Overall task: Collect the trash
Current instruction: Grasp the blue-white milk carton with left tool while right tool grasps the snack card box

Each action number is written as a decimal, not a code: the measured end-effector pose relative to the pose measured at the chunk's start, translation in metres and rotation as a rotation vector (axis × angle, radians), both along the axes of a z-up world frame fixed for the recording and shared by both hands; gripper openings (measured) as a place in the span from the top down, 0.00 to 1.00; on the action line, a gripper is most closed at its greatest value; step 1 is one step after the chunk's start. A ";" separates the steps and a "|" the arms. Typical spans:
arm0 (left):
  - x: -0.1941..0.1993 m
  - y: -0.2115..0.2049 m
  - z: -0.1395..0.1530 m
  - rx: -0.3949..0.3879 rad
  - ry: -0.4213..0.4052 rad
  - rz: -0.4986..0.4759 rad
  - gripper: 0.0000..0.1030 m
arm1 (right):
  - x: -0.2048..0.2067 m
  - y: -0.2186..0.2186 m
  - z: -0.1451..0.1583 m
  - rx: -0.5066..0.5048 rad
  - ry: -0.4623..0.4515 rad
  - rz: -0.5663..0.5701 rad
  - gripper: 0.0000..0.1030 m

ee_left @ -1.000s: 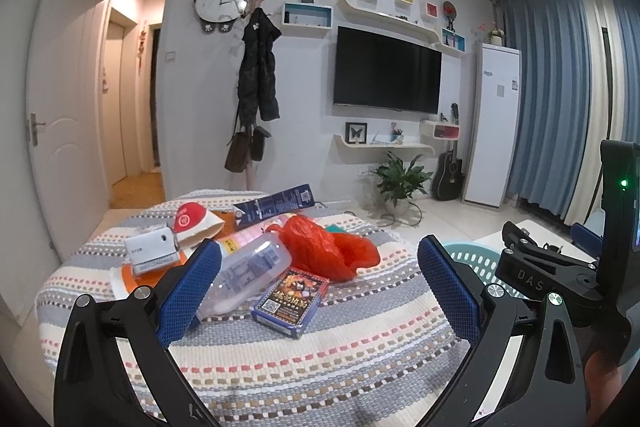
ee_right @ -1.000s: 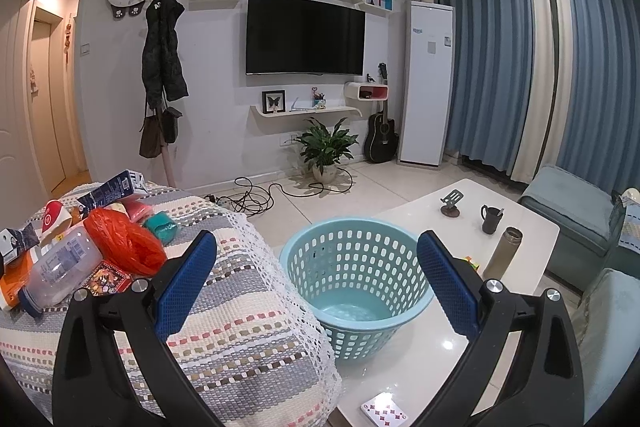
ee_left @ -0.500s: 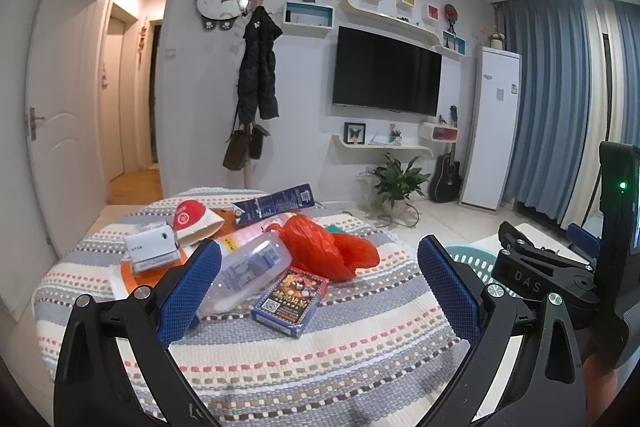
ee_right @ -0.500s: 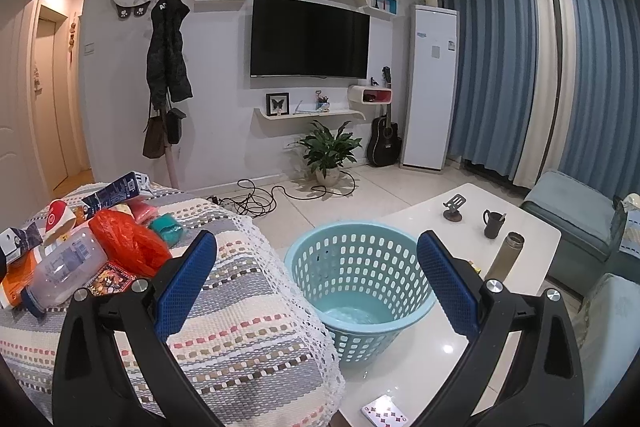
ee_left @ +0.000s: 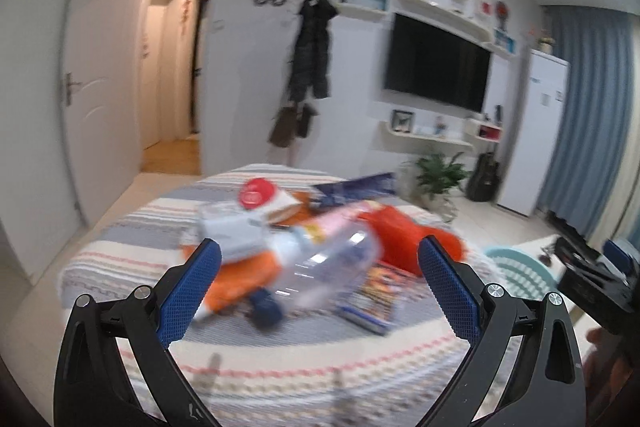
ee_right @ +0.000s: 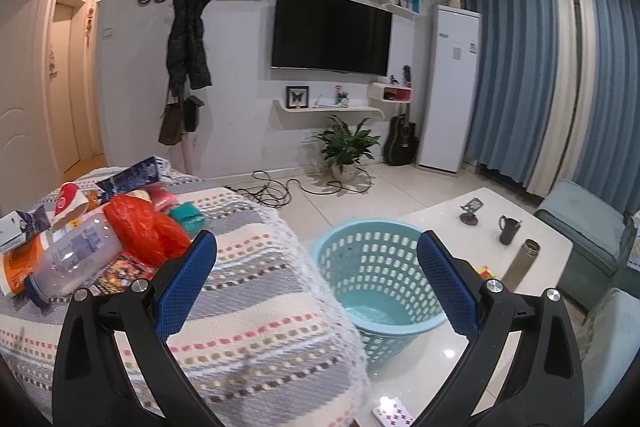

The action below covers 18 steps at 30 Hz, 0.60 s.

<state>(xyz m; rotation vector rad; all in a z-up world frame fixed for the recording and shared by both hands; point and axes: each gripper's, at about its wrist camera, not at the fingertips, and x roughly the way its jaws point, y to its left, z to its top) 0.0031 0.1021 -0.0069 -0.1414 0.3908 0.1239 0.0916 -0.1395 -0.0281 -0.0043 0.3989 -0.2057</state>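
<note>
Trash lies heaped on a striped cloth [ee_left: 280, 359]: a clear plastic bottle [ee_left: 324, 267] with a dark blue cap, a red plastic bag [ee_left: 404, 235], a white carton [ee_left: 236, 231], an orange wrapper [ee_left: 240, 279] and a colourful flat box [ee_left: 380, 291]. My left gripper [ee_left: 316, 287] is open, its blue pads either side of the bottle and short of it. The same bottle [ee_right: 72, 259] and bag [ee_right: 140, 227] show at left in the right wrist view. My right gripper [ee_right: 316, 279] is open above the cloth's edge, facing a light blue basket [ee_right: 380, 267].
The basket stands on a white low table [ee_right: 532, 227] with a dark mug [ee_right: 508, 229], a metal flask [ee_right: 524, 263] and a phone stand [ee_right: 470, 211]. A grey sofa [ee_right: 588, 227] is at right. Cables [ee_right: 280, 191] and a potted plant [ee_right: 344, 147] sit on the floor.
The left gripper has swung left and moved closer to the trash pile, which now looms larger and blurred. The right gripper has shifted slightly; both stay open.
</note>
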 end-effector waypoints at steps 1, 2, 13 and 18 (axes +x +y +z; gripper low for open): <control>0.006 0.013 0.003 -0.006 0.022 0.015 0.07 | 0.004 0.005 0.001 -0.002 0.001 0.014 0.07; 0.012 0.024 0.007 -0.012 0.036 0.026 0.07 | 0.006 0.008 0.001 -0.002 0.001 0.023 0.07; 0.101 0.091 -0.021 -0.180 0.329 0.058 0.07 | 0.033 0.064 -0.007 -0.016 0.034 0.155 0.07; 0.118 0.094 -0.037 -0.178 0.383 0.103 0.08 | 0.047 0.082 -0.023 0.028 0.130 0.267 0.07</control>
